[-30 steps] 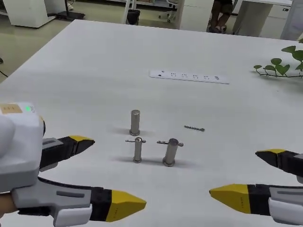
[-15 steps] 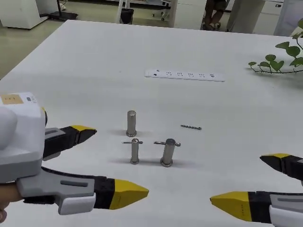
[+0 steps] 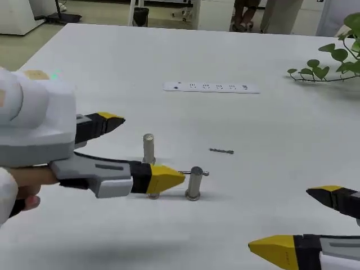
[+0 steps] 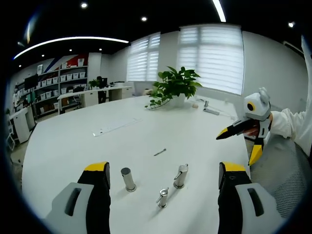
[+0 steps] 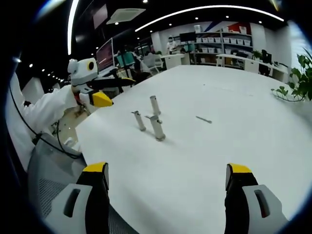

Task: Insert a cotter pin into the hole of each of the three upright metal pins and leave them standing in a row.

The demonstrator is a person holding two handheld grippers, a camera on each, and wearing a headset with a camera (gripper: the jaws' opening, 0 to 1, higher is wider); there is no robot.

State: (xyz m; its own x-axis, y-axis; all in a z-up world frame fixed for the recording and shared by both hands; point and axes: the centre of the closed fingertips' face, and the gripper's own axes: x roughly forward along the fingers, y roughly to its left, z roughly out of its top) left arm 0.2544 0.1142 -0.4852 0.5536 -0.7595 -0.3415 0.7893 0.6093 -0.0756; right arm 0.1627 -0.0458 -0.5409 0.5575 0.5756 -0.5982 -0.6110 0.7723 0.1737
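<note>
The white table (image 3: 270,129) carries everything. The left gripper (image 4: 164,169), jaws spread wide, hovers over the upright pins, probably to steady the bare pin (image 3: 148,147) at 11 o'clock of the two cottered pins (image 4: 181,175). The right gripper (image 3: 279,218), also spread, hangs low at 5 o'clock, free to fetch the loose cotter pin (image 3: 221,151) lying at 2 o'clock.

left claw (image 3: 151,148) yellow tips, black | metal pins (image 3: 194,183) silver | table (image 3: 112,67) white | plant (image 3: 332,59) green
</note>
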